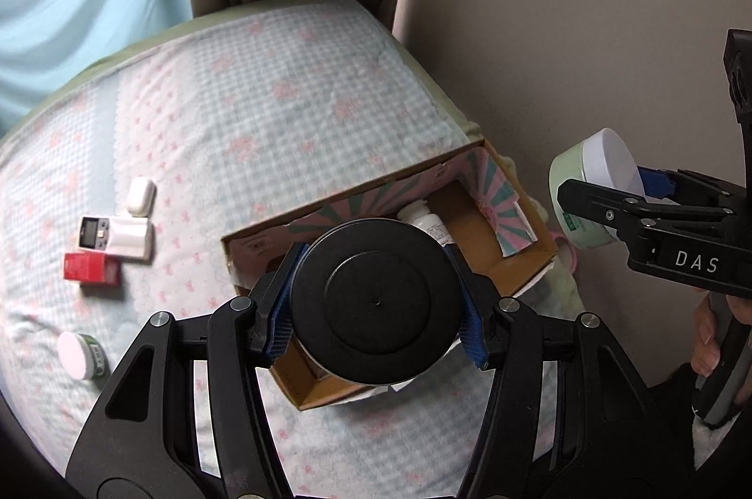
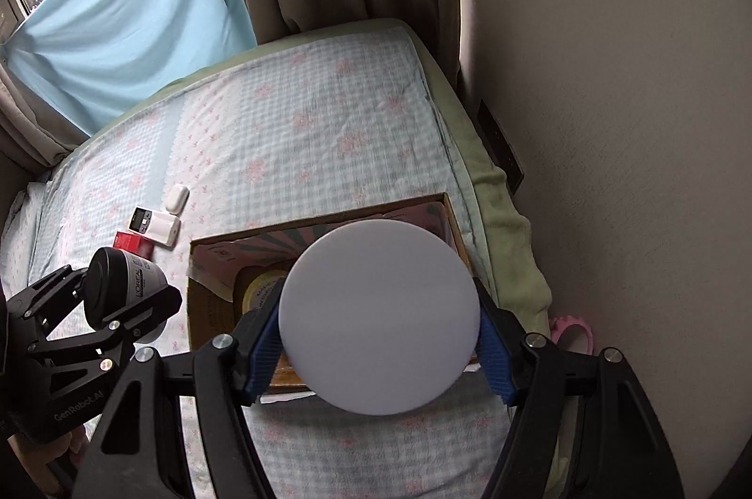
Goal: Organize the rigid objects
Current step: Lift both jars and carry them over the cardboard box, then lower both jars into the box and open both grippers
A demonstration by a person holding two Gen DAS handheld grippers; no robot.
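With both tongs loaded, left tongs (image 1: 375, 313) clamp black-lidded jar (image 1: 375, 306) over cardboard box (image 1: 526, 273), right tongs (image 2: 379, 327) grip white-lidded jar (image 2: 379, 322) at box's 3 o'clock, likely queued for drop-in.

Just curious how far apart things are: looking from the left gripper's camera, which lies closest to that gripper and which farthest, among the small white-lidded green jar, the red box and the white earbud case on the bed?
1. Small white-lidded green jar: nearest, lower left of the left gripper.
2. Red box: further up, on the left.
3. White earbud case: farthest, upper left.
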